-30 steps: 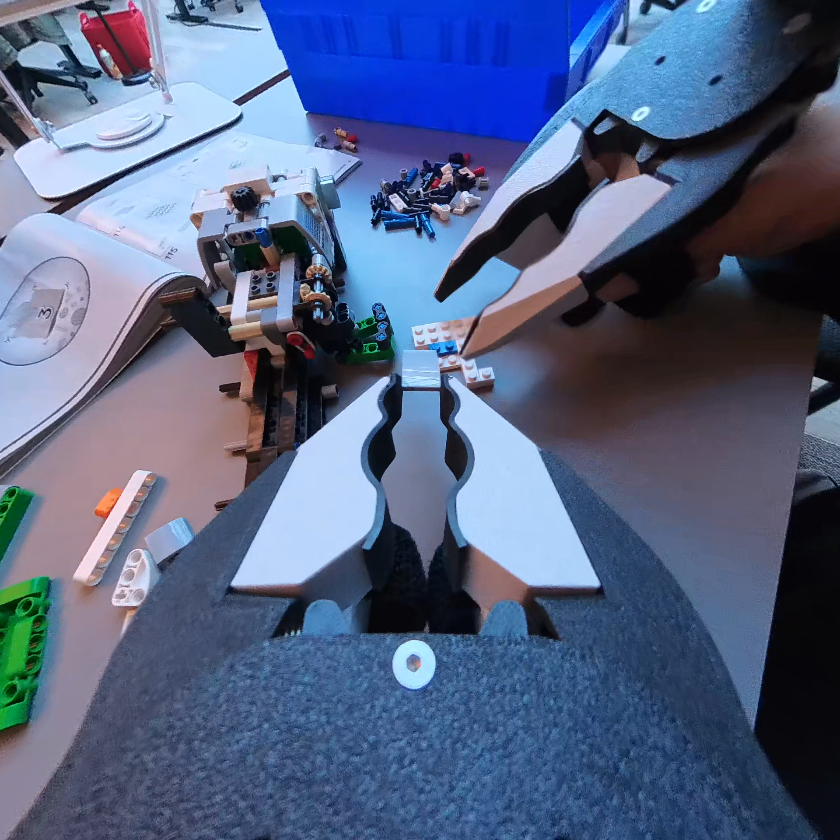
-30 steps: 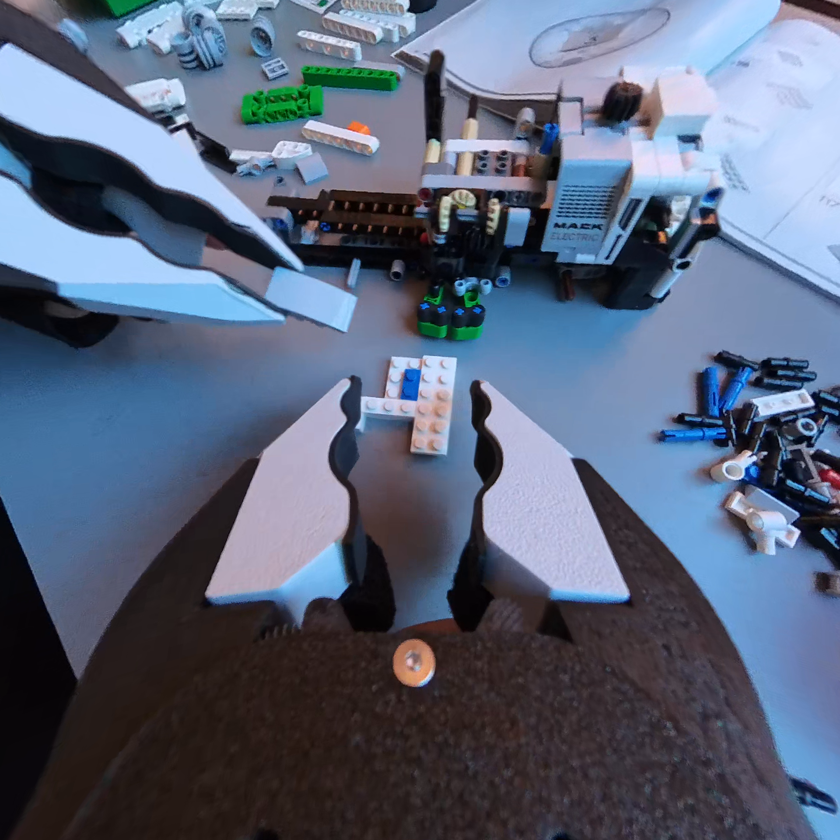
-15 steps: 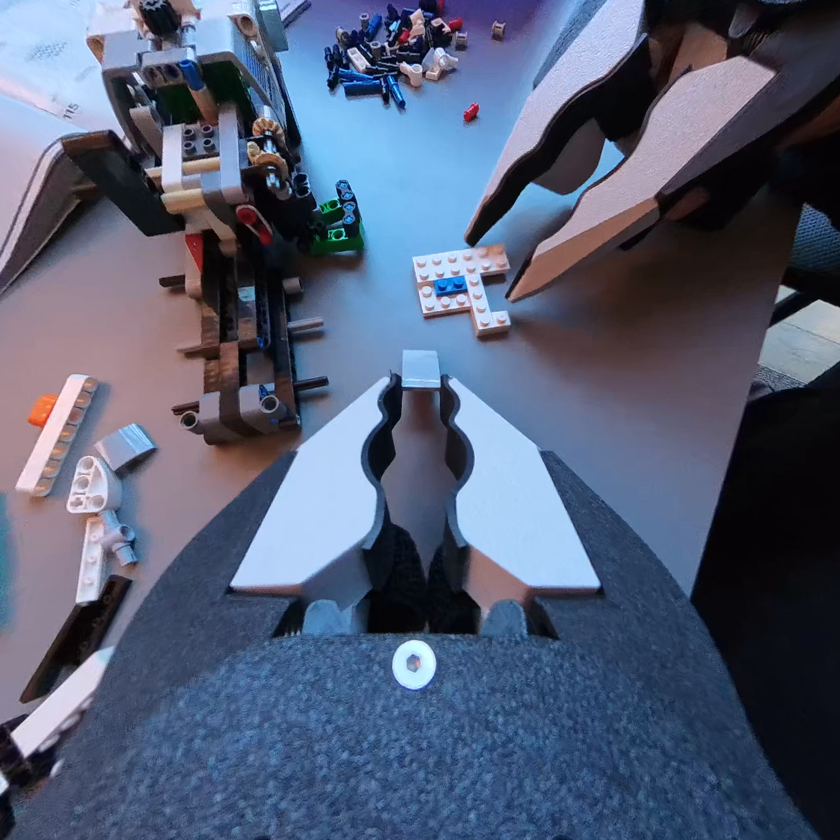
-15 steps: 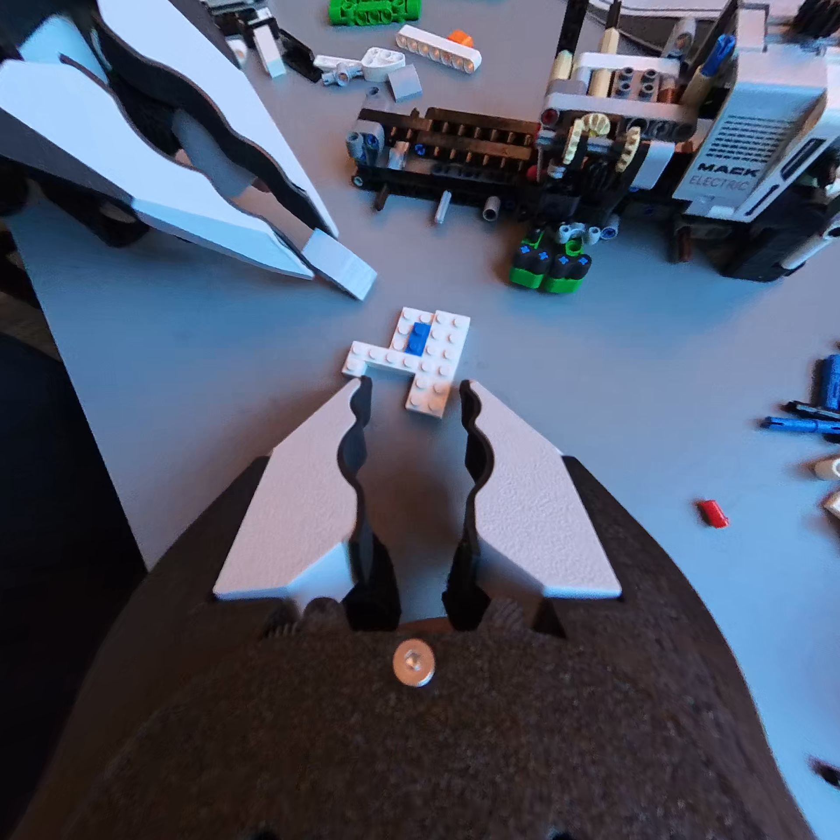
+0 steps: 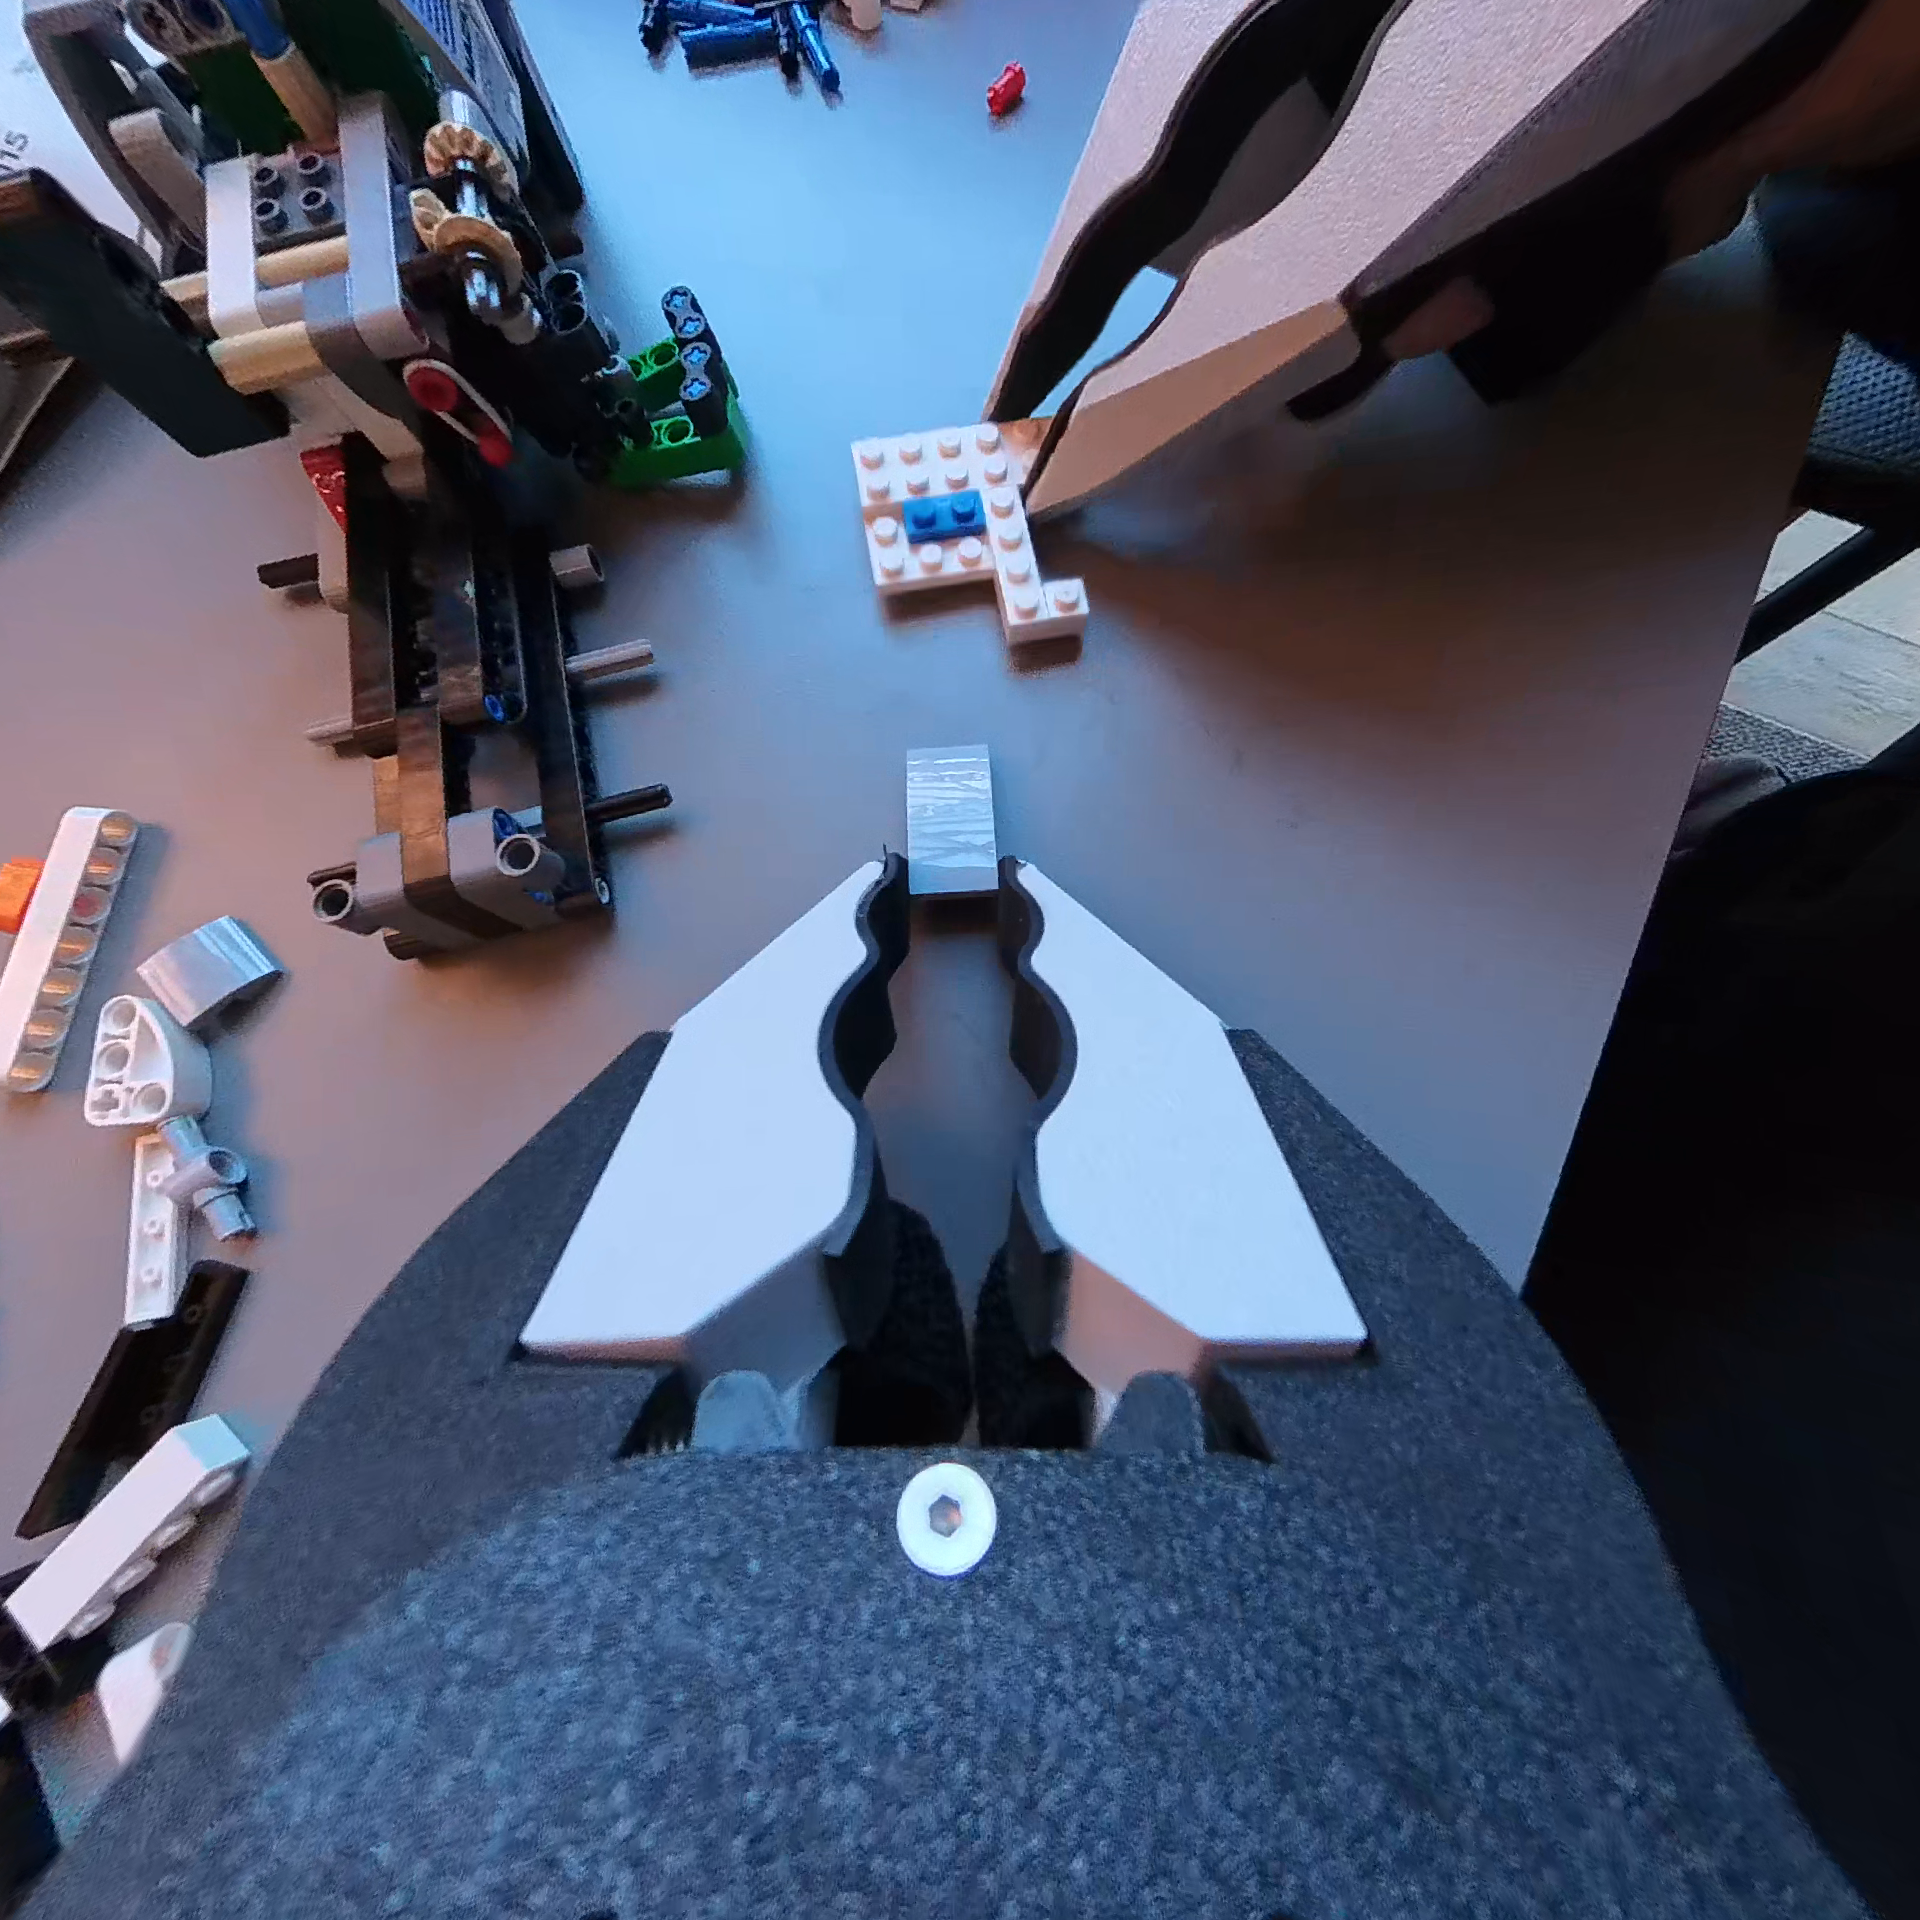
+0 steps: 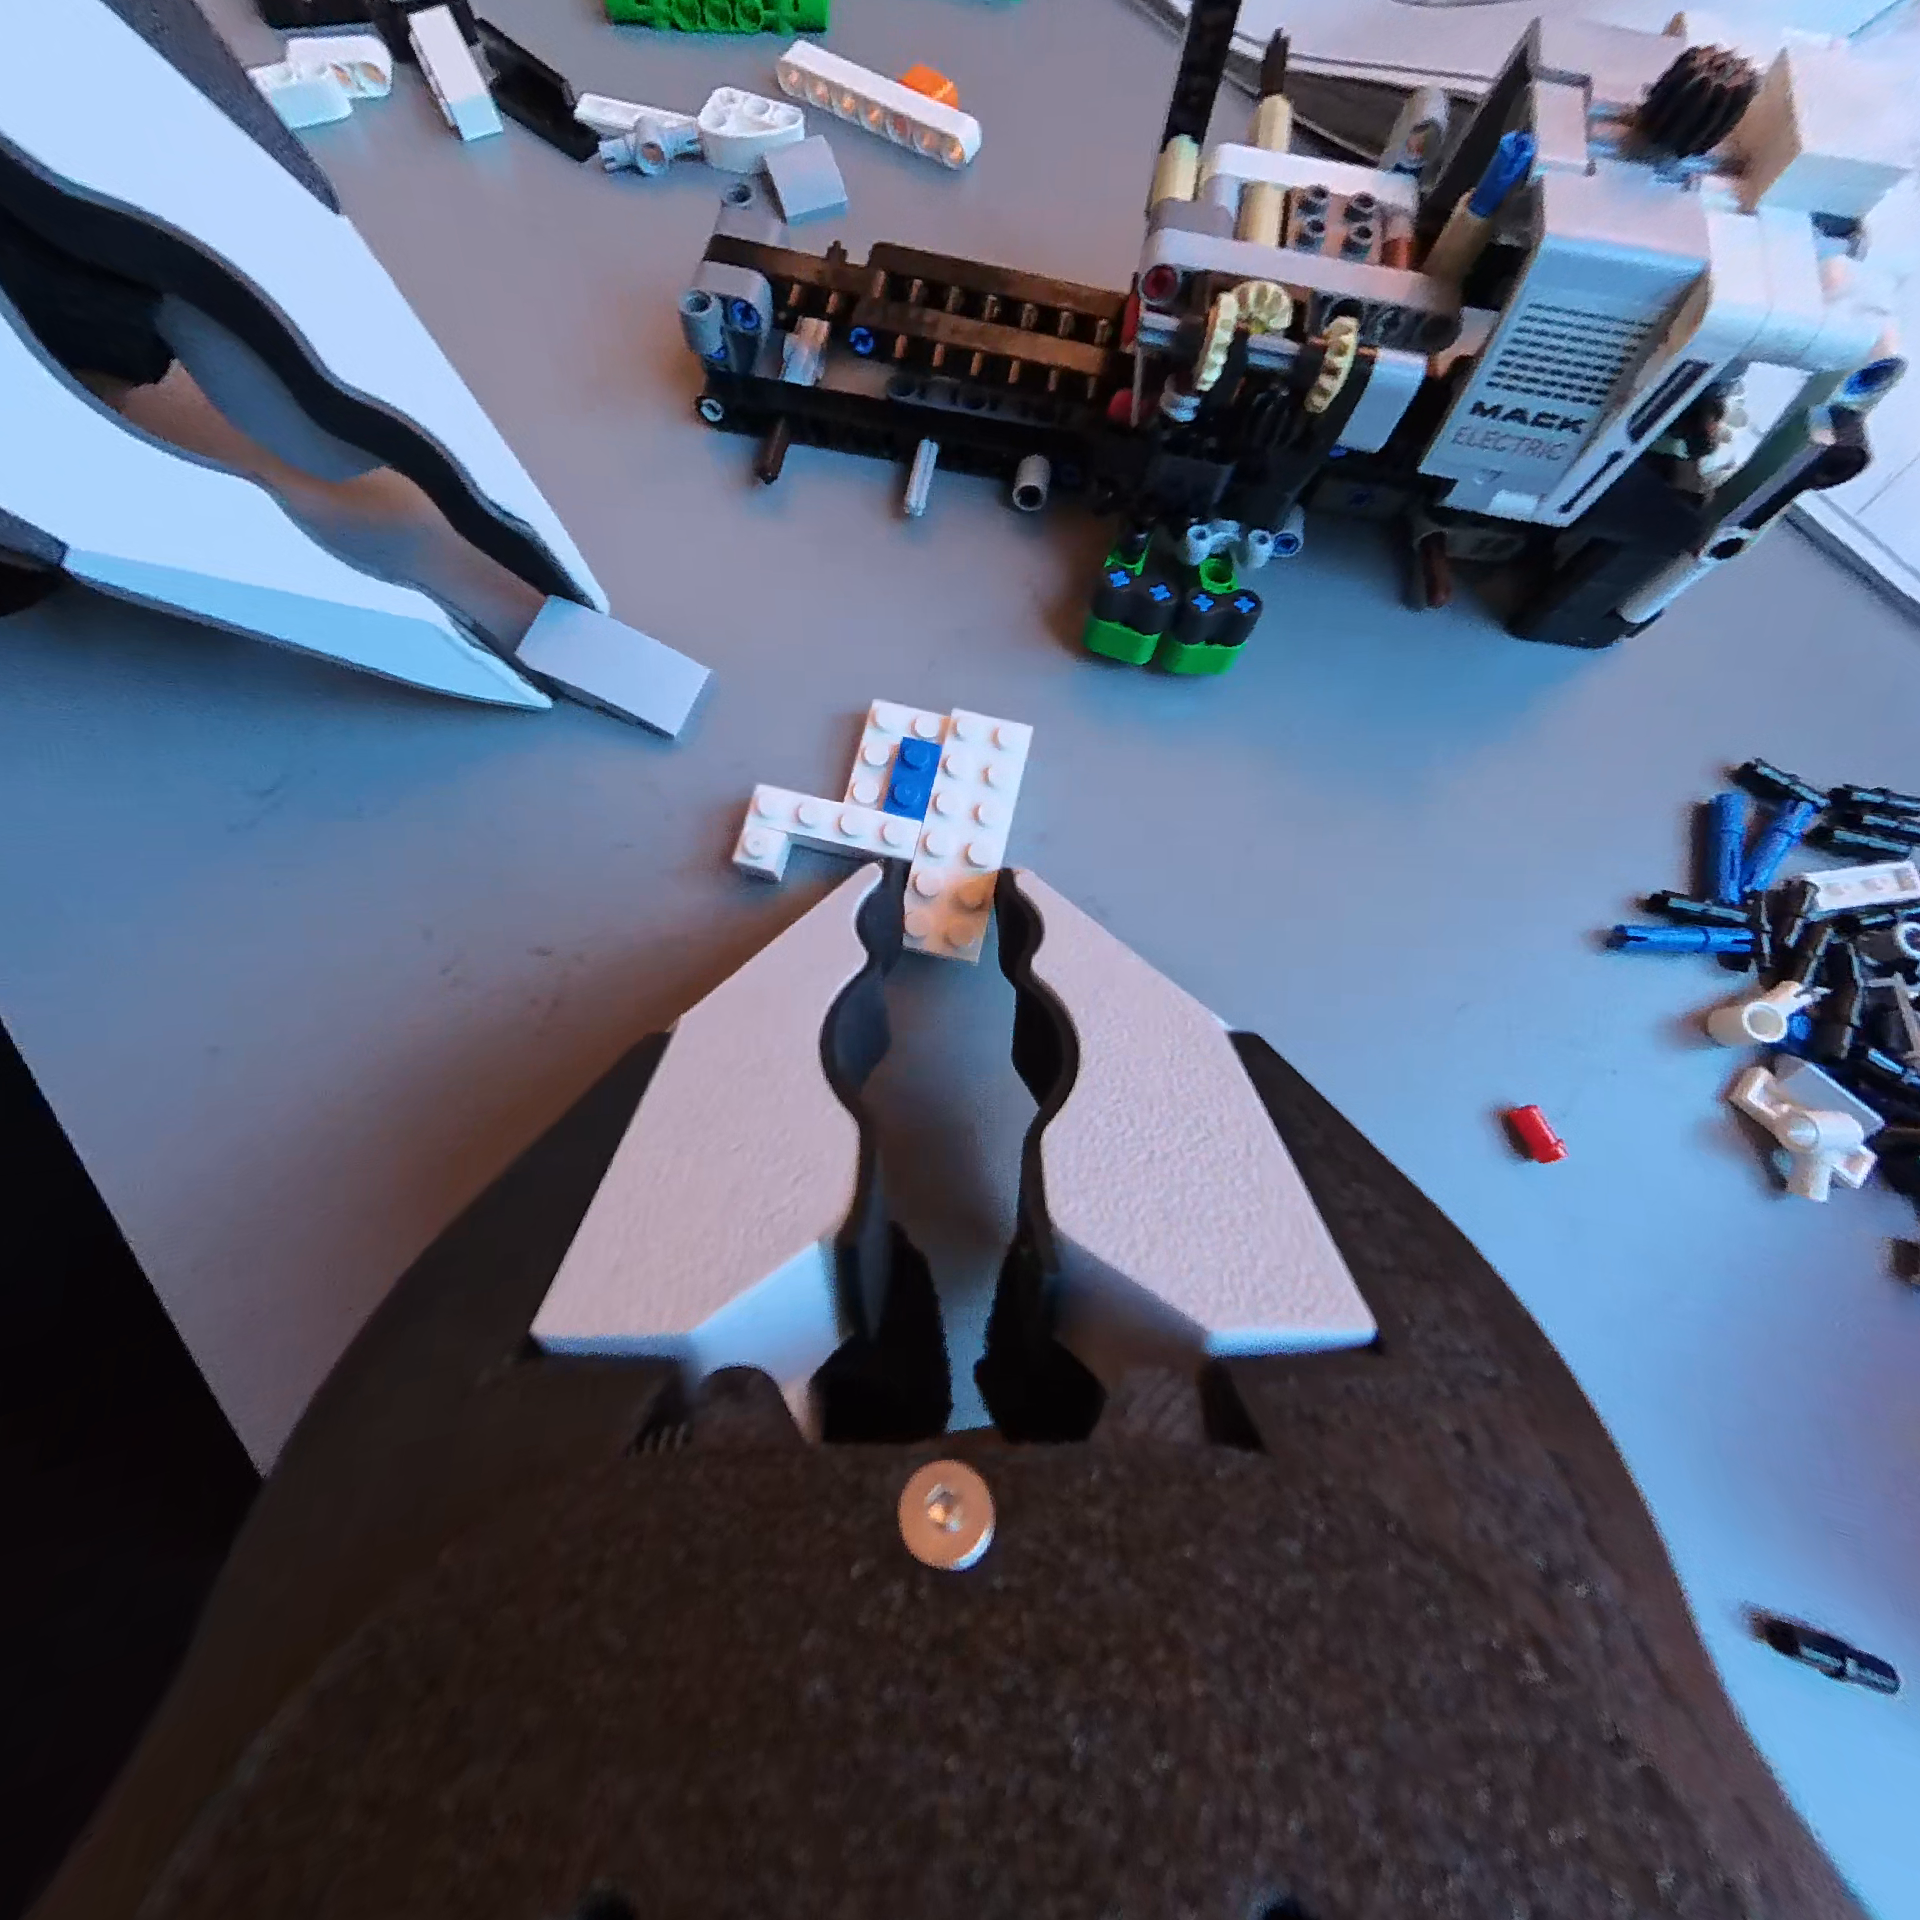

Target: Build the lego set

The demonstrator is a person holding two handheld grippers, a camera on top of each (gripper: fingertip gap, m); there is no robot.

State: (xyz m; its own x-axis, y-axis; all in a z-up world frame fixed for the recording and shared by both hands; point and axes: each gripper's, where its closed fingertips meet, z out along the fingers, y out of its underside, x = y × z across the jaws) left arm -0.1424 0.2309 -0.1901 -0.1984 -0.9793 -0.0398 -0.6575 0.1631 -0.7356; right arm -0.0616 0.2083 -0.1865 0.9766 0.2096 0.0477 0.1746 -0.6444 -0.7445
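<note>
A white plate assembly point(image 6: 966, 790) with a small blue plate point(image 6: 912, 774) on top lies flat on the grey table. My right gripper point(image 6: 940, 883) has its fingertips on both sides of the assembly's near end and is shut on it. In the left wrist view the assembly point(image 5: 935, 561) lies ahead, with the right gripper point(image 5: 1023, 457) at its far right corner. My left gripper point(image 5: 948, 878) is shut on a flat grey tile point(image 5: 948, 821) and holds it a short way in front of the assembly. In the right wrist view the tile point(image 6: 613, 665) sticks out of the left gripper, left of the assembly.
A partly built truck model point(image 6: 1351, 343) stands behind the assembly, with a green and black sub-assembly point(image 6: 1169, 613) in front of it. A pile of small blue and black pins point(image 6: 1829, 935) and a red pin point(image 6: 1536, 1132) lie to the right. Loose white beams point(image 5: 62, 977) lie left. The table edge point(image 5: 1662, 727) runs close on the right. The left gripper's tips are roughly 9 cm from the right gripper's. To the red pin point(image 6: 1536, 1132): right tips about 10 cm, left tips about 20 cm. It is also in sight in the left wrist view point(image 5: 1007, 82).
My right gripper has moved forward and closed on the end of the white plate assembly. My left gripper has drawn back from the assembly with the grey tile still in it.
</note>
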